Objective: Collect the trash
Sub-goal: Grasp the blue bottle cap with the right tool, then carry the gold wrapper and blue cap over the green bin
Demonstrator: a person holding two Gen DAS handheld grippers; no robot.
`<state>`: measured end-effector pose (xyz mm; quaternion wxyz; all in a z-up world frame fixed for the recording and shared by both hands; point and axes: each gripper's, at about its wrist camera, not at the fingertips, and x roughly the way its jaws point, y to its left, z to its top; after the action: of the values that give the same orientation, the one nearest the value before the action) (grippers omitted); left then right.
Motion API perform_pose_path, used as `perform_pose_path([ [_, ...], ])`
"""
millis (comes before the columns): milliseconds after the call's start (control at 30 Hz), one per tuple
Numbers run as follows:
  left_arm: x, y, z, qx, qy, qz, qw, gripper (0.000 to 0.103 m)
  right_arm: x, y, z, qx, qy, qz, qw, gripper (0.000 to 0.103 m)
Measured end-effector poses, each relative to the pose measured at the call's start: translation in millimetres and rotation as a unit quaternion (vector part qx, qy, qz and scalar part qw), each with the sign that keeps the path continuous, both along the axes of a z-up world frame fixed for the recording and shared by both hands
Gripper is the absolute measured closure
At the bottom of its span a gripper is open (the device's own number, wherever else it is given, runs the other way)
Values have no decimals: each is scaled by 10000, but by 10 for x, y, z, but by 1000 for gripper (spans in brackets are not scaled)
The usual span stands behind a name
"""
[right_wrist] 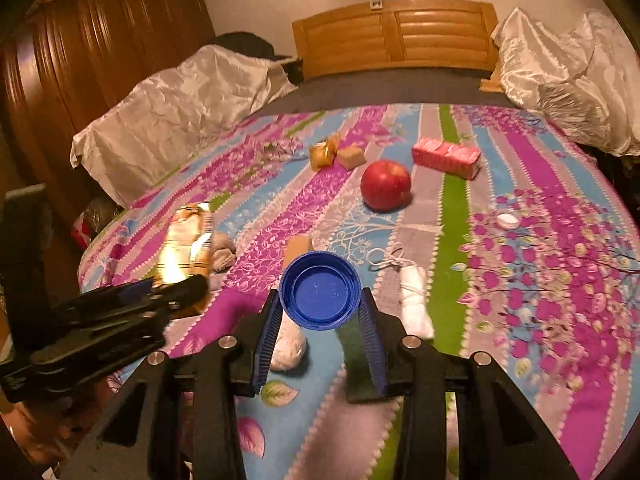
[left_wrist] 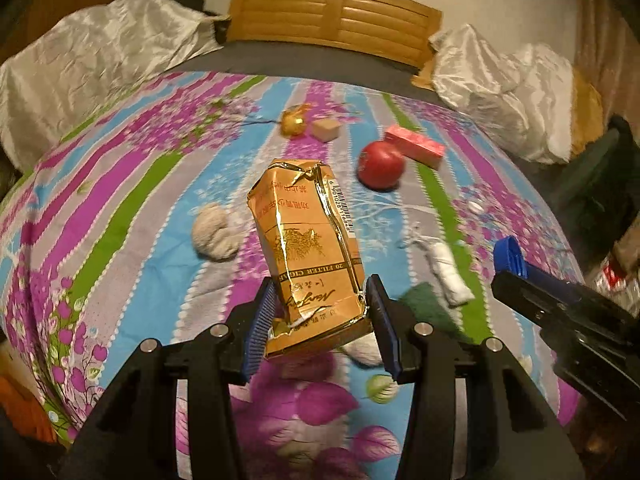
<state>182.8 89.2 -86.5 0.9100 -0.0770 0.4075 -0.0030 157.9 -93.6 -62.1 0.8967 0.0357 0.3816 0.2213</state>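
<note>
My left gripper (left_wrist: 322,300) is shut on a crumpled gold cigarette pack (left_wrist: 306,248) and holds it above the bed. The pack also shows at the left of the right wrist view (right_wrist: 188,240). My right gripper (right_wrist: 320,304) is shut on a blue bottle cap (right_wrist: 320,290), held above the bedspread. The cap shows at the right of the left wrist view (left_wrist: 508,256). On the bedspread lie a beige crumpled wad (left_wrist: 214,236), a rolled white tissue (right_wrist: 414,296), a gold wrapper (right_wrist: 322,152) and a small white cap (right_wrist: 508,221).
A red apple (right_wrist: 386,186), a pink box (right_wrist: 446,158), a tan cube (right_wrist: 351,157) and a green pad (right_wrist: 356,356) lie on the floral bedspread (right_wrist: 540,280). White satin pillows (right_wrist: 168,120) and a wooden headboard (right_wrist: 396,36) stand at the back.
</note>
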Motion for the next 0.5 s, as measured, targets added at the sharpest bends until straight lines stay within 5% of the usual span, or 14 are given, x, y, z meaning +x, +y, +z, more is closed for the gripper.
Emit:
perform_pose_path([
  [500, -86, -1336, 563, 592, -641, -1436, 9858, 58, -893, -1419, 586, 194, -517, -1518, 9869, 62],
])
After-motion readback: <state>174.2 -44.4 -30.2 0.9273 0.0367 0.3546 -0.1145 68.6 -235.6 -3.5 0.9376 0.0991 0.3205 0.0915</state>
